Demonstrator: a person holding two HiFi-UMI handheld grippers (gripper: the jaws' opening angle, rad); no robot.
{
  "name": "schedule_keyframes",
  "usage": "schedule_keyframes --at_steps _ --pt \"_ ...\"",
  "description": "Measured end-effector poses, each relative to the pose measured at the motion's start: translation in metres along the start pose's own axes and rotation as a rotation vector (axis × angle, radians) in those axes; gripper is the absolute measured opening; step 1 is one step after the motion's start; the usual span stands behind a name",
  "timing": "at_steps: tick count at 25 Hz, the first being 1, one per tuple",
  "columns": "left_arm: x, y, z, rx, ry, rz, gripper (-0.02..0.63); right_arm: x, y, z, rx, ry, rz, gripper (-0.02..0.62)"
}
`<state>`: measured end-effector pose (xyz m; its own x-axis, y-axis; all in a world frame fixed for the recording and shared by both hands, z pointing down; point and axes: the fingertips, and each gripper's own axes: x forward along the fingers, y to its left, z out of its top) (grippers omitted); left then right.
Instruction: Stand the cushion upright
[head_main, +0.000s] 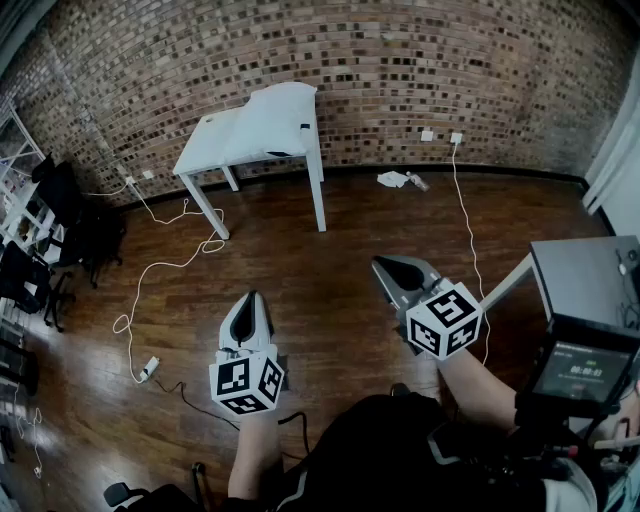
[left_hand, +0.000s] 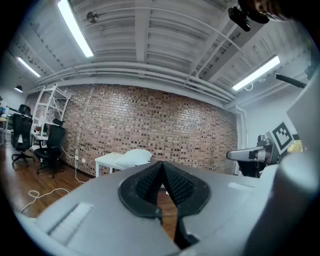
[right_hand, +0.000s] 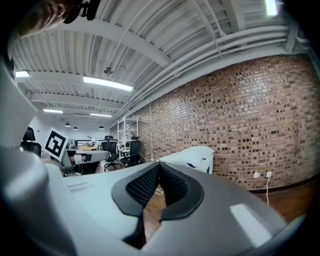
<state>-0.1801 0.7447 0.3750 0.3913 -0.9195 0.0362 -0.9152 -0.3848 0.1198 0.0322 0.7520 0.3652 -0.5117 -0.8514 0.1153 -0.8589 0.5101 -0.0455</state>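
Note:
A white cushion (head_main: 277, 115) lies flat on a white table (head_main: 205, 140) against the brick wall, far across the room. It also shows as a pale hump, the cushion (left_hand: 135, 156) in the left gripper view and the cushion (right_hand: 195, 154) in the right gripper view. My left gripper (head_main: 250, 300) is held low at the near left, shut and empty. My right gripper (head_main: 385, 267) is beside it at the right, also shut with nothing between its jaws. Both point toward the table, well short of it.
White cables (head_main: 160, 265) trail over the wooden floor left of the table. Black office chairs (head_main: 50, 215) and a shelf stand at the left wall. A grey device on a stand (head_main: 590, 320) is close at my right. Small litter (head_main: 395, 180) lies by the wall.

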Motion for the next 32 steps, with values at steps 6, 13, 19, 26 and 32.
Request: schedule_keyframes --at_steps 6,13,19,26,32 --pt "0.015 0.018 -0.009 -0.003 0.042 -0.047 0.003 0.019 0.010 -0.006 0.010 0.004 -0.004 0.006" --pt "0.047 0.026 0.001 0.035 0.044 -0.033 0.003 0.056 -0.013 0.000 0.034 -0.006 0.020 0.006" --pt "0.108 0.057 0.007 0.037 0.037 0.093 0.003 0.126 -0.073 0.014 0.040 -0.037 0.090 0.006" --pt "0.195 0.058 0.029 0.062 0.045 0.116 0.003 0.192 -0.143 0.037 0.053 -0.053 0.129 0.006" --pt "0.266 0.050 0.026 0.099 0.053 0.099 0.003 0.226 -0.197 0.041 0.062 -0.053 0.151 0.006"
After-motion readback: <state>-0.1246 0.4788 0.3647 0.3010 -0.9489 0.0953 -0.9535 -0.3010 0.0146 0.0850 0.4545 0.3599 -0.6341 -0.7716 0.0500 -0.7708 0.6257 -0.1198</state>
